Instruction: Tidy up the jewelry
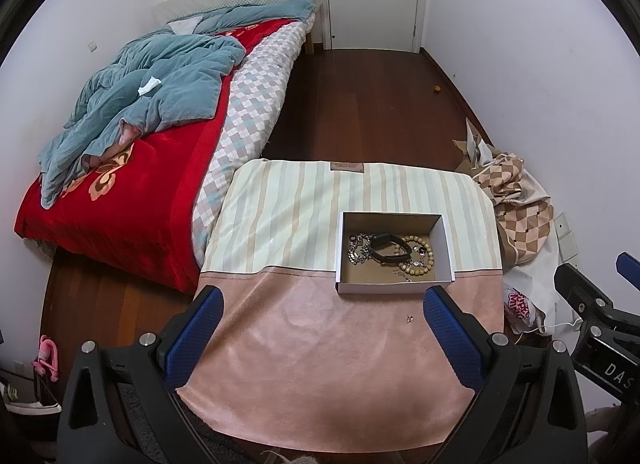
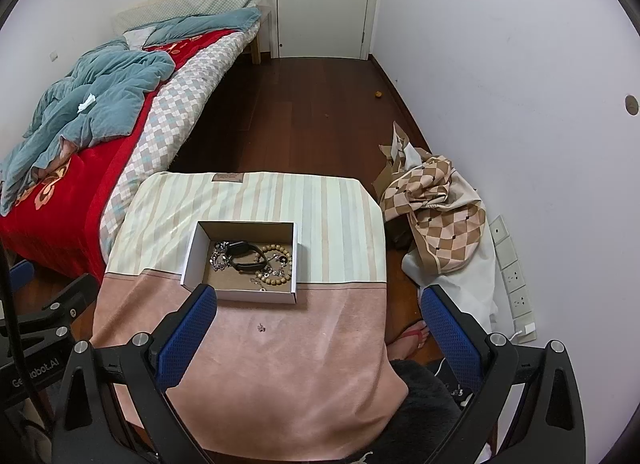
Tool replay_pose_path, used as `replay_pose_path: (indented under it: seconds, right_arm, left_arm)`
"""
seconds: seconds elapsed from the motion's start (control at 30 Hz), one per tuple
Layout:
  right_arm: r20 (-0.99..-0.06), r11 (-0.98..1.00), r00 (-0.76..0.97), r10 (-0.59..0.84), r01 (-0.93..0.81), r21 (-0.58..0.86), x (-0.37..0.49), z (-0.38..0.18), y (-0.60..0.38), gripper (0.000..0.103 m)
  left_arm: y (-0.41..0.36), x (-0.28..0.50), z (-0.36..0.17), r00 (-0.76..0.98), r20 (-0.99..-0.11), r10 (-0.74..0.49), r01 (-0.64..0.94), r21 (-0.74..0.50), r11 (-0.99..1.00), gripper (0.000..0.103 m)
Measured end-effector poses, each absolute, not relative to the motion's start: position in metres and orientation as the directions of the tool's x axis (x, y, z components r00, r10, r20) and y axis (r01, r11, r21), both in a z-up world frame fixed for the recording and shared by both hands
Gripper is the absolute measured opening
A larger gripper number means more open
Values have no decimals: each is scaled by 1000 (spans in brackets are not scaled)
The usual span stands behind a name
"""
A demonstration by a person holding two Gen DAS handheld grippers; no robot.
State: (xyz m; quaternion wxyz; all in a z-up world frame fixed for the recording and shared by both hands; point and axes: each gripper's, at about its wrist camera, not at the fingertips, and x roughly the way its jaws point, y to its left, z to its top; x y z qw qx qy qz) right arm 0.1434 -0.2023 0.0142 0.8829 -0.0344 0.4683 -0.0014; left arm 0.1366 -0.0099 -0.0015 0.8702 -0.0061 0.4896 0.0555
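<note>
Jewelry sits heaped in an open white box [image 1: 396,288] on a cloth-covered table [image 1: 320,344]. Inside I see a tangled silver chain [image 1: 357,250] on the left, a black band [image 1: 390,248] across the middle, and a tan bead bracelet [image 1: 418,254] on the right, all touching or overlapping. One tiny loose piece, perhaps an earring [image 2: 261,328], lies alone on the pink part of the cloth, just in front of the box.

I judge all of it light. The chain looks limp and likely to snag and drag its neighbours. The beads would roll under my pads, so I would pinch across the strand at its outer edge. The band looks springy and easiest to take at its upper loop. The earring is small and flat; it calls for a careful fingertip pinch against soft cloth.

My left claw [image 1: 320,340] is spread wide and holds nothing, poised above the near cloth. My right claw [image 2: 316,340] is equally spread and unladen, its left finger [image 2: 188,328] close by the box's near corner.

A rumpled bed [image 1: 132,144] lies to the left.
</note>
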Motion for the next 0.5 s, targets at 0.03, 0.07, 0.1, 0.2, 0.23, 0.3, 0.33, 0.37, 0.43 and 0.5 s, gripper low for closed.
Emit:
replay_pose_path:
  seconds: [0.03, 0.07, 0.1, 0.2, 0.23, 0.3, 0.33, 0.37, 0.43, 0.5]
  right_arm:
    - [-827, 998, 561, -34, -30, -62, 144, 14, -203, 103]
    - [-827, 998, 561, -34, -30, -62, 143, 14, -203, 103]
    - [-826, 998, 562, -35, -30, -62, 143, 14, -202, 103]
    - [-826, 998, 563, -34, -29, -61, 143, 15, -203, 103]
    - [-826, 998, 563, -35, -30, -62, 143, 14, -203, 103]
    - [-826, 998, 563, -34, -31, -62, 143, 15, -203, 103]
    - [-826, 998, 563, -34, -31, -62, 143, 15, -203, 103]
    - [-826, 998, 563, -34, -31, -62, 143, 15, -203, 103]
    - [-826, 998, 563, -34, -32, -63, 143, 15, -202, 103]
    - [-826, 998, 563, -34, -32, -63, 143, 15, -202, 103]
  left_arm:
    - [-10, 137, -2, 515, -852, 91, -104, 43, 994, 102]
    - [-10, 137, -2, 515, -852, 93, -104, 45, 994, 102]
    - [-10, 137, -2, 514, -853, 93, -104, 46, 994, 102]
    - [-10, 136, -1, 515, -852, 94, -105, 46, 993, 102]
    - [-9, 136, -1, 515, -852, 93, -104, 46, 994, 102]
    - [-9, 136, -1, 514, -853, 92, -104, 44, 994, 102]
    - [-9, 136, -1, 516, -852, 88, -102, 41, 994, 102]
    - [-9, 136, 0, 520, -849, 87, -100, 41, 994, 102]
    - [-9, 134, 1, 528, -845, 90, -99, 44, 994, 102]
    - [-9, 134, 2, 529, -844, 85, -96, 40, 995, 102]
